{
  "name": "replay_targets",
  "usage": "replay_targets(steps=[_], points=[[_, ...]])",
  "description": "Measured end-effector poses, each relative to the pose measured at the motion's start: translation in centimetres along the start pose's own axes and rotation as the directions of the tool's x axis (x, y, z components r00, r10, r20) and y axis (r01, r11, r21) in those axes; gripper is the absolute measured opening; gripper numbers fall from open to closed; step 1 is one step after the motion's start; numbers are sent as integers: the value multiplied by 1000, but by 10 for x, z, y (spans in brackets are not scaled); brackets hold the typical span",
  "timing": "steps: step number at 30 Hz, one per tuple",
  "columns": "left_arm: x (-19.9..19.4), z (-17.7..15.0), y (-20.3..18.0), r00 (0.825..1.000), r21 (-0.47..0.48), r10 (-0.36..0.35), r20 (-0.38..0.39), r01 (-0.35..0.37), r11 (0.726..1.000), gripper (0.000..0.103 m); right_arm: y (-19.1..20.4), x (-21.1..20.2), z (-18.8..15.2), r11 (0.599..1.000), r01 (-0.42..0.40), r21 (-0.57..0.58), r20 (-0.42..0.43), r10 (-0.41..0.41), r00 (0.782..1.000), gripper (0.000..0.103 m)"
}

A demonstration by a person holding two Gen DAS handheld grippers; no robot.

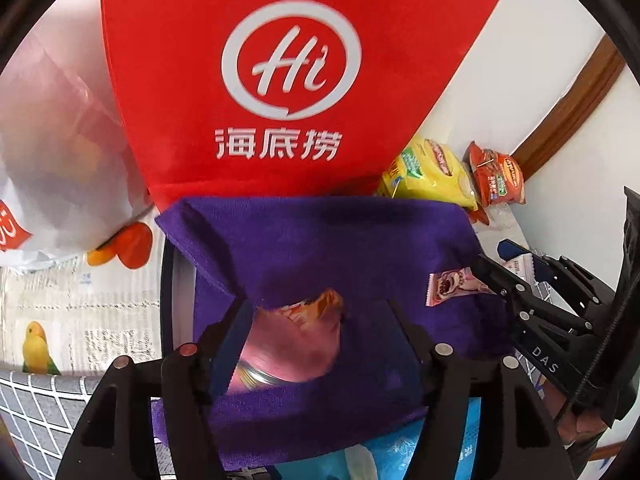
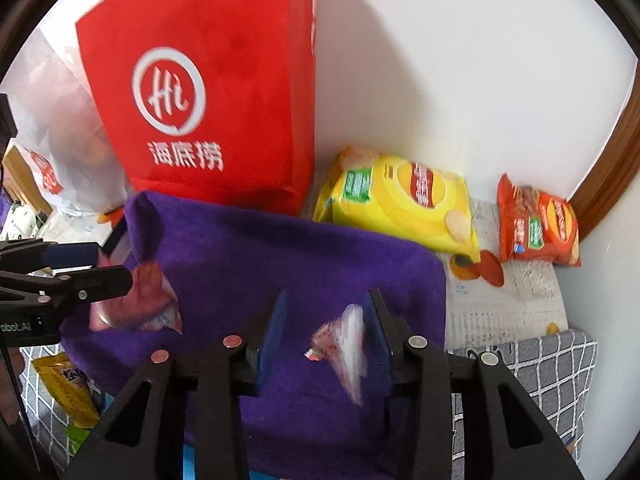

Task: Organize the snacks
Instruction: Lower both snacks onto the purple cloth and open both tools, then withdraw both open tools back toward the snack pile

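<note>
A purple cloth (image 1: 320,240) covers a raised surface in front of a red paper bag (image 1: 288,80). My left gripper (image 1: 320,336) is open over the cloth, with a pink snack packet (image 1: 296,340) lying between its fingers, against the left one. My right gripper (image 2: 324,336) is open; a small pink-and-white packet (image 2: 348,344), blurred, sits against its right finger. In the left wrist view that small packet (image 1: 452,284) shows at the tip of the right gripper (image 1: 496,280). In the right wrist view the left gripper (image 2: 100,276) is beside the pink packet (image 2: 140,304).
A yellow chip bag (image 2: 400,204) and an orange chip bag (image 2: 536,224) lie against the white wall. A white plastic bag (image 1: 52,140) stands left of the red bag (image 2: 208,88). A yellow packet (image 2: 68,388) lies on grey checked fabric (image 2: 560,372).
</note>
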State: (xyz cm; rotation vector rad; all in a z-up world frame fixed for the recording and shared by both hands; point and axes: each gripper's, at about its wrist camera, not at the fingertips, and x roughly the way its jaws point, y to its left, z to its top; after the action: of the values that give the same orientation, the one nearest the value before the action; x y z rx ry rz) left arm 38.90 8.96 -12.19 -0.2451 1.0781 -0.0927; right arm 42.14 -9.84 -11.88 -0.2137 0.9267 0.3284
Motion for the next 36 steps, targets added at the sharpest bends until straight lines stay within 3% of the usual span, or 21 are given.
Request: replay_targets(steps=[13, 18, 26, 33, 36], points=[[-30, 2, -3, 998, -1, -26, 50, 26, 1000, 64, 12, -44, 8, 1000, -18, 16, 99, 17, 995, 51], [-41, 2, -7, 996, 5, 8, 88, -9, 1000, 64, 17, -60, 4, 998, -36, 44, 118, 31, 993, 56], [-67, -3, -17, 988, 41, -12, 156, 5, 999, 64, 7, -88, -22, 991, 34, 129, 77, -44, 996, 57], [-91, -10, -25, 976, 62, -32, 213, 19, 998, 64, -8, -115, -55, 985, -17, 173, 60, 7, 998, 58], [-105, -14, -31, 969, 71, -28, 245, 11, 997, 64, -15, -130, -67, 980, -7, 197, 97, -13, 995, 58]])
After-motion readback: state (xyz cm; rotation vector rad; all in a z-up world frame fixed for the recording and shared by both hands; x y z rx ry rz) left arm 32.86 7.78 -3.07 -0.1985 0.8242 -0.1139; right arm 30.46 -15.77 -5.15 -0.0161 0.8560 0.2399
